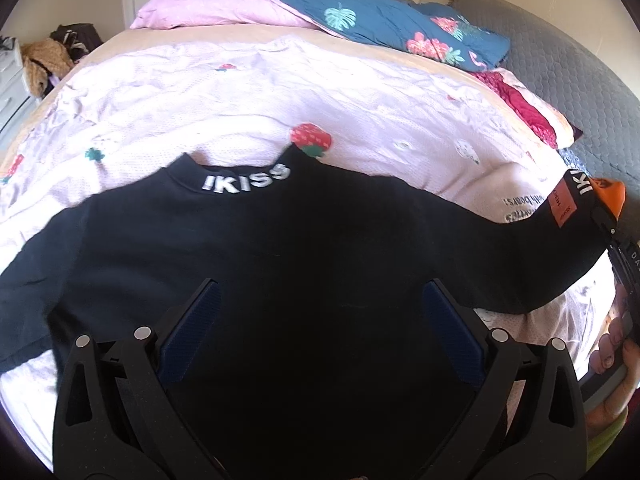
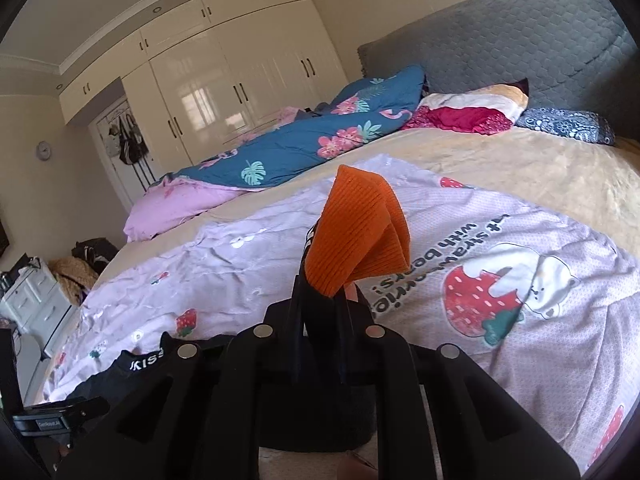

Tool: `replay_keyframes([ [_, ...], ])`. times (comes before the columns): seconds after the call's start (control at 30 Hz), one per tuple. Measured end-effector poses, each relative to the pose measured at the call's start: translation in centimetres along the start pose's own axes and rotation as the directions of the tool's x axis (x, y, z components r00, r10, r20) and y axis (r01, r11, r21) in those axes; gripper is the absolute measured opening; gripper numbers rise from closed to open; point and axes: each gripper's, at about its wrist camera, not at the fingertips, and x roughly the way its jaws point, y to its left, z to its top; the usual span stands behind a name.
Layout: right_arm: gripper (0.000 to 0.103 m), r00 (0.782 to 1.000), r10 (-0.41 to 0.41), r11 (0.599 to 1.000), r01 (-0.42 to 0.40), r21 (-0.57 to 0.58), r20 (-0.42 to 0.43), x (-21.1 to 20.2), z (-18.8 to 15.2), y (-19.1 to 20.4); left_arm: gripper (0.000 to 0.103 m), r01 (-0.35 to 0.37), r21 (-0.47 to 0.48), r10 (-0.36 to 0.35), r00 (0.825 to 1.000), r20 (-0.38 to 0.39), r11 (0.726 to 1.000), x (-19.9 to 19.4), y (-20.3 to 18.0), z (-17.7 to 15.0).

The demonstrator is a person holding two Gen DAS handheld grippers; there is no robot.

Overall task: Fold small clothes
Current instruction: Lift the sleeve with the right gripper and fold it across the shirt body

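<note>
- Shirt (image 1: 248, 248), black and long-sleeved, is lying spread across the pink strawberry-print sheet (image 1: 360, 120) on the bed; in my left wrist view its lower half is sinking into shadow and I am unable to make out the hem.
- Writing: the collar is showing "IKISS" in white, the sleeve cuff is showing only "IK" before being cut off, and an orange tag (image 1: 564, 204) beside it is too small for me to read. The sheet is showing upside-down words, "with bears" among them.
- My right gripper (image 2: 320, 300) is pinching the sleeve's orange cuff (image 2: 360, 232) with its fingers closed tight, pointing slightly downward above the sheet.
- My left gripper (image 1: 316, 320) is hovering over the shirt's body, tilting steeply down, fingers spread wide and gripping nothing.
- A hand (image 1: 612, 356) is partly showing at the right edge.
</note>
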Motion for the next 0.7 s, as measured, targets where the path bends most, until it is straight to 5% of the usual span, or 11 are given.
replay_keyframes([
  [0.37, 0.012, 0.991, 0.122, 0.989, -0.125, -0.078, -0.045, 2.4, 0.4, 9.0, 0.095, 0.035, -0.124, -0.030, 0.999, 0.044, 0.992, -1.6, 5.9, -0.3],
  [0.7, 0.012, 0.967, 0.219, 0.949, -0.242, -0.201, -0.131, 3.6, -3.3, 15.0, 0.095, 0.087, -0.200, -0.079, 0.996, 0.045, 0.976, -1.6, 9.2, 0.0],
])
